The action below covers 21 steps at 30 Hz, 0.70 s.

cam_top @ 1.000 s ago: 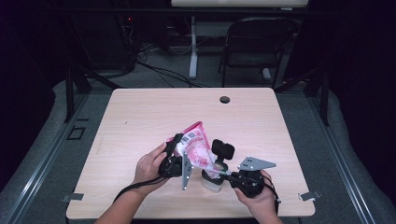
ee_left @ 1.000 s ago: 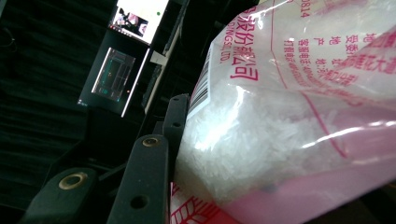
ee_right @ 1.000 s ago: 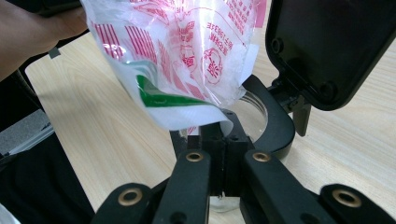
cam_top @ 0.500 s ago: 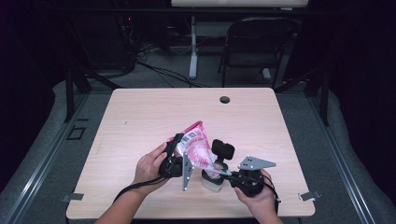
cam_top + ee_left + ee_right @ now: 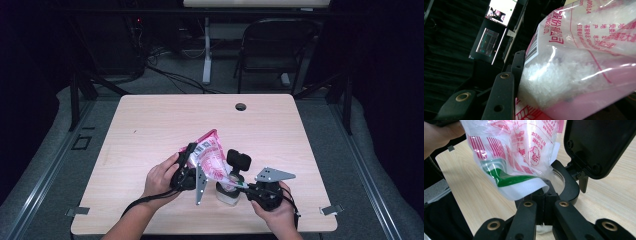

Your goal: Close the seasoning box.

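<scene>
Both forearms enter from the near edge of the table (image 5: 150, 120). The left hand (image 5: 161, 179) sits left of centre with its wrist turned so that the left gripper (image 5: 189, 162) points up and away from the person. The right hand (image 5: 274, 206) rests low near the front edge, and the right gripper (image 5: 235, 186) reaches level toward the left, its grey three-cornered plate uppermost.

The left gripper's jaws stand part-way closed and clamp a pink-and-clear plastic bag (image 5: 212, 157) across its body. In the left gripper view one black jaw presses flat against the side of the bag (image 5: 579, 62), which holds white crystals.

The bag hangs above the front middle of the table. Its long axis is tilted: the sealed end points up and away from the person, the open lower end (image 5: 524, 188) points down toward the right gripper.

The right gripper's jaws are drawn in as far as they go around a small clear jar (image 5: 227, 194) standing upright on the table; in the right gripper view their curved black tips wrap the jar's rim (image 5: 559, 178). The bag's lower end lies over the jar mouth. Whether it touches the rim cannot be told.
</scene>
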Tool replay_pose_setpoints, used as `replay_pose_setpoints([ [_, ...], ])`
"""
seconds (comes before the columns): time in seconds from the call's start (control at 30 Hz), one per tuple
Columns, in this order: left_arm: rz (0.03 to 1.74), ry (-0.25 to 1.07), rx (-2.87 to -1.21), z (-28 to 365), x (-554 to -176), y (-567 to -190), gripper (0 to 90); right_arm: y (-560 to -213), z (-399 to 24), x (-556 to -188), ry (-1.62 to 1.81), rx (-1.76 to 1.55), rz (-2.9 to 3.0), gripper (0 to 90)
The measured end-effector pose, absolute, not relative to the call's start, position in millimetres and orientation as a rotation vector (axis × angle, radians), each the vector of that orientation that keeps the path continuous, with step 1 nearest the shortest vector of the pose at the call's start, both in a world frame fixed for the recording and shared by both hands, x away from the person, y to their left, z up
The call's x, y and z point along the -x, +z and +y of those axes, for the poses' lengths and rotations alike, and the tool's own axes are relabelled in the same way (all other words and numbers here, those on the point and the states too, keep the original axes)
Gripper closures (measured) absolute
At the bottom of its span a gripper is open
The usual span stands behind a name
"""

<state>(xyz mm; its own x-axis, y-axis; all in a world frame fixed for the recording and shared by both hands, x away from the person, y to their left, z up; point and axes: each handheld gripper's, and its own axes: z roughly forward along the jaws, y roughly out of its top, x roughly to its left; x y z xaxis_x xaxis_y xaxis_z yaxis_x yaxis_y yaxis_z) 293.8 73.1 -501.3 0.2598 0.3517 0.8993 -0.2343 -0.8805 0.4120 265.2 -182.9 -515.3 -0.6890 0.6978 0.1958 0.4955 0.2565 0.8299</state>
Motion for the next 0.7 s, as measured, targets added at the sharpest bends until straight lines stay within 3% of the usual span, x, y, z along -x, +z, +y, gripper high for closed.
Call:
replay_pose_setpoints([
  [0.7, 0.100, 1.666, -2.053, 71.0, -290.6, -498.4, 68.1, -514.9, -182.8, -264.3, 1.376, -1.107, 2.313, 90.0],
])
